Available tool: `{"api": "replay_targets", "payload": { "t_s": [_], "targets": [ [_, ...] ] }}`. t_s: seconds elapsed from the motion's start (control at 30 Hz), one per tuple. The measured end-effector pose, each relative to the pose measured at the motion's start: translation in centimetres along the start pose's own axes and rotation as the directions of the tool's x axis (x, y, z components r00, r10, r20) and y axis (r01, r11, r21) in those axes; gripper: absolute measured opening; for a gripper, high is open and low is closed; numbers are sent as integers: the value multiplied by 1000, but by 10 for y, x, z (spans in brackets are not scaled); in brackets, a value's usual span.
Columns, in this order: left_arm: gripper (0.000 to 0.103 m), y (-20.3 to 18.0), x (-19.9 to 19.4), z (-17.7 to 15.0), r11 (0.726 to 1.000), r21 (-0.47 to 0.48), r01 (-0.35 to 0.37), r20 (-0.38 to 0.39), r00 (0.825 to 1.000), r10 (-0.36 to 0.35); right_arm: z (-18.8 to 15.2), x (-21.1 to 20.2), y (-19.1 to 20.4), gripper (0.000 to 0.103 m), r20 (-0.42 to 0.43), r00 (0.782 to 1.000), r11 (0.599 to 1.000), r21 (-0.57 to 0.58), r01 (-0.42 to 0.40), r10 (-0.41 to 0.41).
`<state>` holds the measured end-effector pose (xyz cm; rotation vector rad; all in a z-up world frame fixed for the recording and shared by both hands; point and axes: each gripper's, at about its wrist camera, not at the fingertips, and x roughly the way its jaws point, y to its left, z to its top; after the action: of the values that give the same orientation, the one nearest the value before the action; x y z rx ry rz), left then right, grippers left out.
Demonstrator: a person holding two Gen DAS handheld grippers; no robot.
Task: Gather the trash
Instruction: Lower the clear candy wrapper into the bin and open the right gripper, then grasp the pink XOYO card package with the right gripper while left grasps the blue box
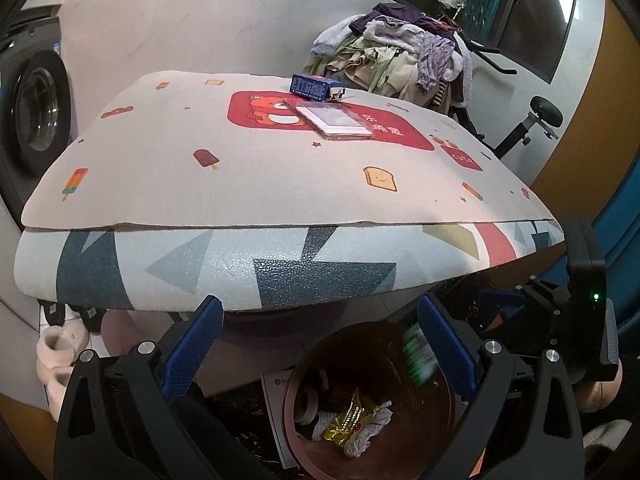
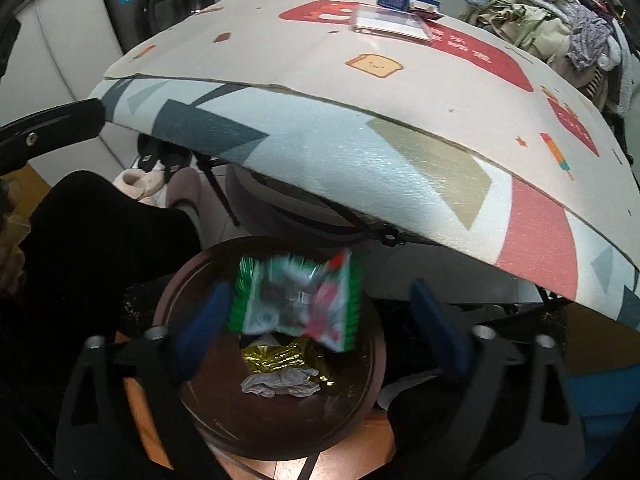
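Both jaws stand released; the green wrapper [image 2: 296, 300] hangs loose between my right gripper [image 2: 320, 320] fingers above the bin [image 2: 360, 412] and could drift past its rim.

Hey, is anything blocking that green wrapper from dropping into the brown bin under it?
Nothing visible does. The green wrapper is loose between the open right gripper fingers, above the bin mouth, which holds only a gold wrapper and crumpled paper.
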<state>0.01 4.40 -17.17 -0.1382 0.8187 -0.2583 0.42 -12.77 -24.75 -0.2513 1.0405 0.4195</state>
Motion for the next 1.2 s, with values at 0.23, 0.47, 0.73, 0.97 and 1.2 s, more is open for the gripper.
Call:
{"api": "replay_targets", "payload": {
  "t_s": [0.23, 0.47, 0.73, 0.97, 1.2],
  "targets": [
    [96, 2, 0, -1, 1000, -19, -4, 0, 1000, 4, 1, 1, -9, 97, -2, 1000, 999, 35, 18, -18],
    [96, 4, -1, -1, 1000, -29, -5, 0, 1000, 5, 2, -3, -15, 97, 16, 1000, 998, 65, 13, -14],
    [96, 18, -6, 20, 995, -92, 25, 16, 1000, -24, 25, -20, -33, 97, 74, 997, 996, 93, -12, 6],
    [96, 30, -10, 61, 998, -58, -4, 90, 996, 9, 92, -29, -67, 97, 151, 989, 994, 103, -19, 4],
    [96, 60, -2, 105, 995, -87, -42, 153, 987, 55, 186, 3, -86, 97, 212, 977, 994, 102, -35, 12]
  ]
}}
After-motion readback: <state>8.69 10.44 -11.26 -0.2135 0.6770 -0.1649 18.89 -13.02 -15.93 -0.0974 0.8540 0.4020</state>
